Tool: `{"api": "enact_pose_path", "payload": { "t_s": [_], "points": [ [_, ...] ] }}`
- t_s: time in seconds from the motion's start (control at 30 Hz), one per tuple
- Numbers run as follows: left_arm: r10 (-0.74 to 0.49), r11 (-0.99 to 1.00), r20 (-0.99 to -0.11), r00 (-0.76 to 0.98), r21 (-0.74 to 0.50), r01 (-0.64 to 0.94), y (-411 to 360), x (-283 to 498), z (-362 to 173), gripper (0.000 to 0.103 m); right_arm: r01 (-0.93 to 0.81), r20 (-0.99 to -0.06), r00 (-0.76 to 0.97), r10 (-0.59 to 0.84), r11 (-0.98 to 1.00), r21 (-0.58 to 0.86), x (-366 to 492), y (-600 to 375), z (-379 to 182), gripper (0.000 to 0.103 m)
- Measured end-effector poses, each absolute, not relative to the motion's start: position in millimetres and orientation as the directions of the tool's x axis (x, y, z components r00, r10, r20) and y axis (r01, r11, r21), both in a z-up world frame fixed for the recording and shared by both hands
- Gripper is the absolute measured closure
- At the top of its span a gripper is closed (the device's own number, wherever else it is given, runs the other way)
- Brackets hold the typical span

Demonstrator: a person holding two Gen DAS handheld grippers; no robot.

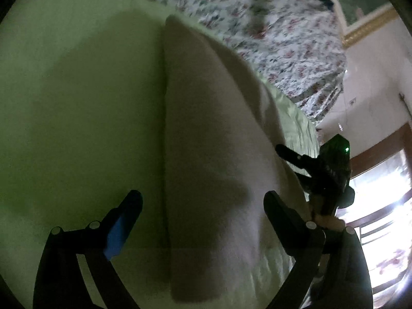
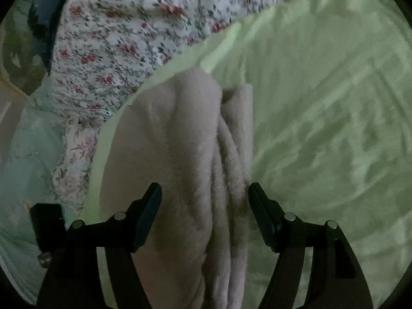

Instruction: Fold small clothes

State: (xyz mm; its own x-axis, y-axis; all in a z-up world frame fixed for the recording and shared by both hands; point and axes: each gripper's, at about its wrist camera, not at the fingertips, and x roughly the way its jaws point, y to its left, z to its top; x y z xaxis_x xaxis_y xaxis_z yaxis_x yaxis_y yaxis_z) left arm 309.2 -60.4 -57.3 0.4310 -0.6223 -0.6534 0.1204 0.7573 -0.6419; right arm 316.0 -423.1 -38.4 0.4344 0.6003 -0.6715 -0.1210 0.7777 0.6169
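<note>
A small beige fleecy garment (image 1: 211,134) lies folded lengthwise on a light green sheet (image 1: 77,103). My left gripper (image 1: 203,206) is open above its near end, one finger over the sheet, the other at the cloth's right edge. My right gripper shows in the left wrist view (image 1: 285,154) at the garment's right edge. In the right wrist view the garment (image 2: 180,141) runs away in bunched folds, and my right gripper (image 2: 204,198) is open with its fingers either side of the folds, not gripping.
A floral quilt (image 1: 283,38) lies bunched at the far side of the bed, also in the right wrist view (image 2: 123,33). A gold picture frame (image 1: 365,25), a wall and a bright window (image 1: 386,206) are to the right. The green sheet (image 2: 322,103) spreads right.
</note>
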Motion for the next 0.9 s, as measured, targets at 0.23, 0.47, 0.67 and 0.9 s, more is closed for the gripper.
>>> {"api": "enact_pose_path", "payload": {
  "t_s": [0.23,0.47,0.67,0.9],
  "points": [
    [-0.664,0.726,-0.620,0.417,-0.668,0.163,-72.2,329.3,-66.1,0.041,-0.131,-0.665,0.328,0.671,0.729,0.672,333.2,-405.0,-59.5,0.059],
    [-0.614,0.773,-0.610,0.502,-0.592,0.226,-53.9,274.7,-25.0,0.055,-0.213,-0.611,0.382,0.693,0.709,0.672,294.3,-380.6,-22.8,0.071],
    [-0.581,0.792,-0.598,0.552,-0.573,0.212,4.0,194.0,-4.2,0.055,-0.322,-0.527,0.343,0.777,0.625,0.712,240.2,-329.1,-5.8,0.071],
    [-0.544,0.821,-0.657,0.522,-0.546,0.167,40.8,147.4,-39.0,0.053,-0.336,-0.544,0.280,0.791,0.611,0.716,199.4,-287.9,-37.6,0.071]
  ]
}}
